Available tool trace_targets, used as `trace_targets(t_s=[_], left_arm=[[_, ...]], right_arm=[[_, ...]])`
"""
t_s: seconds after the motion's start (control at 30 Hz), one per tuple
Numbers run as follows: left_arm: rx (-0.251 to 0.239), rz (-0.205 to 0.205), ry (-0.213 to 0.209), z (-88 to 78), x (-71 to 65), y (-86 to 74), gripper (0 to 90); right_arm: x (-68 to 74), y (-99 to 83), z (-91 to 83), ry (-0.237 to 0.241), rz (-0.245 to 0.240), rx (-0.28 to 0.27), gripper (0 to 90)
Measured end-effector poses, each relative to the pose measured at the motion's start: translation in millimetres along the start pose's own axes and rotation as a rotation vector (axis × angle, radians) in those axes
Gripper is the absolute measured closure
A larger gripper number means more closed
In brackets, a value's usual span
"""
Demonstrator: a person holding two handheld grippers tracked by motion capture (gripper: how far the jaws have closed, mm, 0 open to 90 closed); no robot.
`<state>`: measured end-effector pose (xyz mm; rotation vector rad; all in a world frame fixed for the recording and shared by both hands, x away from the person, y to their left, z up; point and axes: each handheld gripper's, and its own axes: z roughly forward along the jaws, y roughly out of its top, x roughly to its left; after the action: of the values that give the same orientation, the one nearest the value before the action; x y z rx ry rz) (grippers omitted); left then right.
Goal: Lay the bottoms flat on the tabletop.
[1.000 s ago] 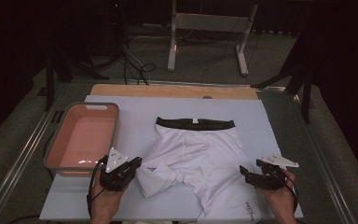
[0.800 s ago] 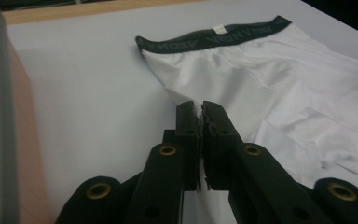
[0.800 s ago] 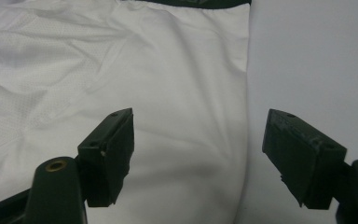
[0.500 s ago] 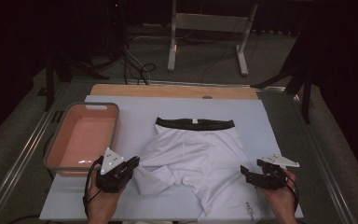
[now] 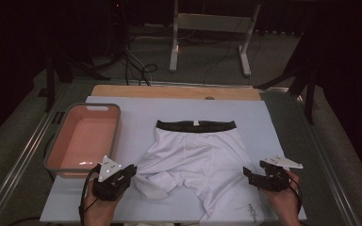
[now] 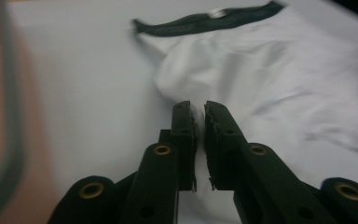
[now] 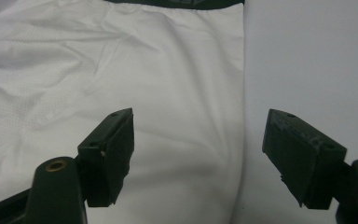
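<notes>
At the lower left of the high view, the left gripper (image 5: 131, 172) pinches a fold of the white shorts' (image 5: 202, 160) leg between nearly closed jaws that have just been opening slightly. The shorts lie at the centre of the pale mat (image 5: 136, 113), waistband toward the top; at lower right, the right gripper (image 5: 250, 174) hangs released, jaws wide over the garment's edge, beside the pink tub (image 5: 82, 136) at left

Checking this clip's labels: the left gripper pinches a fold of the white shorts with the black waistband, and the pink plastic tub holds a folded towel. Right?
Not quite: the pink plastic tub is empty, as the high view shows. The left gripper does pinch the white shorts.
</notes>
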<state>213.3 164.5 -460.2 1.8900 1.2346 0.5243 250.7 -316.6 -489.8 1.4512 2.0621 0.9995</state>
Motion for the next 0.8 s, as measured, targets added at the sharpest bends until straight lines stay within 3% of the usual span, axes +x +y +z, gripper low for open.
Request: trace_targets(t_s=[0.1,0.2,0.4,0.6,0.7,0.8], left_arm=[[-0.008,-0.044,0.048,-0.3,7.7,0.3,80.0],[-0.030,-0.075,0.023,-0.2,8.1,0.3,68.7],[-0.027,-0.042,-0.061,12.6,-10.6,1.6,52.2],[-0.006,-0.013,-0.118,26.6,-25.1,4.2,47.1],[0.013,0.020,-0.157,36.8,-38.0,5.3,46.5],[0.026,0.034,-0.171,40.3,-43.5,4.4,46.4]], right_arm=[[0.1,0.0,-0.1,0.000,0.000,0.000,24.8],[0.2,0.1,0.3,0.001,-0.002,0.000,24.8],[1.1,0.3,0.6,0.003,-0.003,0.002,24.8],[0.4,0.0,0.7,0.004,-0.004,0.002,24.8],[-0.2,-0.1,1.5,0.003,-0.003,0.005,24.8],[-0.4,-0.1,1.6,0.003,-0.003,0.005,24.8]])
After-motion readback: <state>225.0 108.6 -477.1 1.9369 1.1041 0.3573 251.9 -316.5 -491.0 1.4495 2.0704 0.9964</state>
